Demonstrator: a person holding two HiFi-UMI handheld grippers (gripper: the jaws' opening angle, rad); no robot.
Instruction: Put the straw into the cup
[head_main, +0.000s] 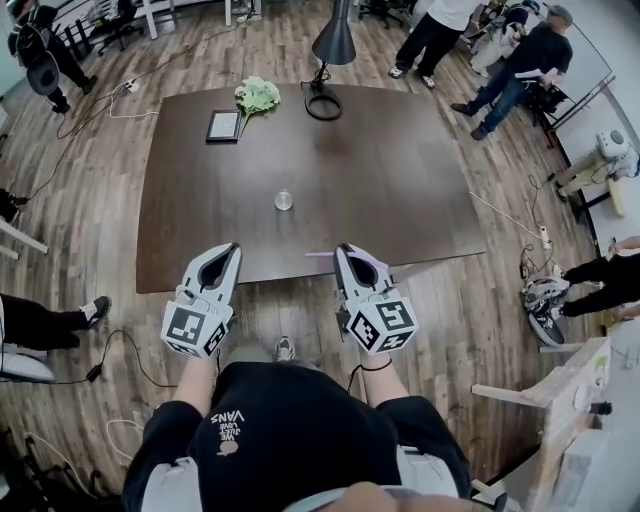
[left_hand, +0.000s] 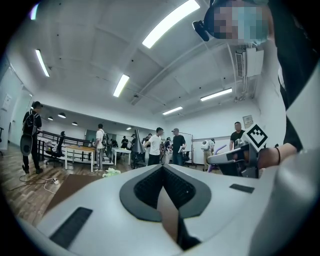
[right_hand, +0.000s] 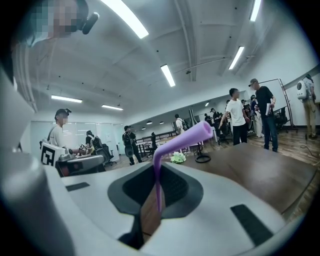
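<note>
The step in hand looks like the carry toward the cup: the straw is picked up but not yet in it. The right gripper (head_main: 345, 250) is held over the near edge of the desk (head_main: 400, 190), and in its own view its jaws stand nearly together, pinched on the purple straw (right_hand: 180, 140). The shaft runs down between the pads and the bent end juts out past the tips. From the head view that end pokes toward the left gripper (head_main: 233, 248), which is also at the near edge, just beside the right one. Its jaws are together at the tips with nothing between them. The cup (head_main: 284, 200), small and clear, stands upright near the middle of the desk, well apart from both grippers and ahead of the gap between them. A lamp (head_main: 335, 45), a dark frame (head_main: 223, 126) and a pale green bunch (head_main: 258, 95) sit along the far edge, clear of the path. The next move probably calls for reaching the right gripper forward over the cup, turning it so a free end of the straw points down, and lowering that end through the narrow mouth before easing the jaws apart. The cup looks light, so the empty left gripper may need to steady it.
</note>
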